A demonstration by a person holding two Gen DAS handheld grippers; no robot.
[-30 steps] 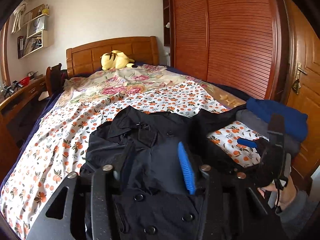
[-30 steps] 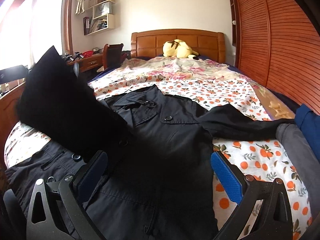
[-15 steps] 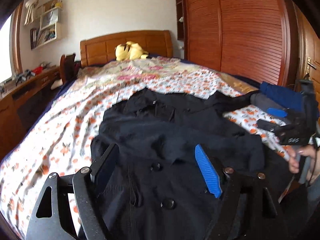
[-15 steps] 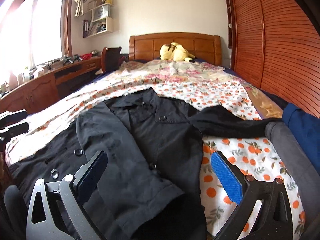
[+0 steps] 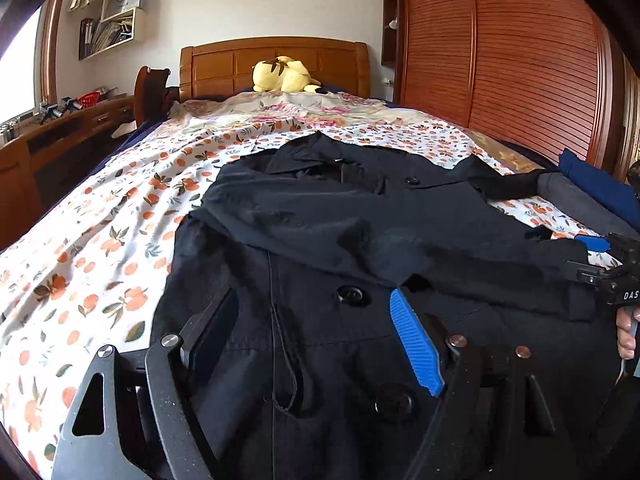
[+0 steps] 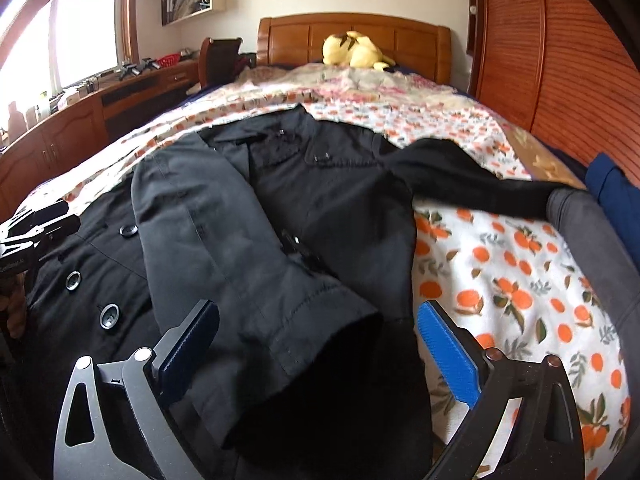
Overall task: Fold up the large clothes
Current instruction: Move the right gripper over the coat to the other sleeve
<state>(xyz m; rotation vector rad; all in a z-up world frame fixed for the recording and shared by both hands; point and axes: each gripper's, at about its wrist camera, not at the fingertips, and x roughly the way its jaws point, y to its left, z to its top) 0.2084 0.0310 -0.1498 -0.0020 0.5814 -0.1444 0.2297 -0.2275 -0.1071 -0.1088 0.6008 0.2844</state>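
While spread flat, coat [image 5: 360, 240] under tongs [image 5: 316, 336]

both wrist cameras are looking from the foot of the bed [image 5: 100, 216] toward the headboard [image 6: 352, 36], tilting slightly down and sitting close over the black coat [image 5: 360, 240]. the left view is sitting nearer the bed's left edge, the right view nearer its right edge; both are sharing the coat, the headboard and the yellow plush [image 5: 284, 76].

Daylight entered through the blown-out, wood-framed window [image 6: 76, 36] at left. Black buttoned coat [image 5: 360, 240] read underexposed, folds barely resolved. Strong fisheye bending, dark vignette corners. Focus sharp overall.
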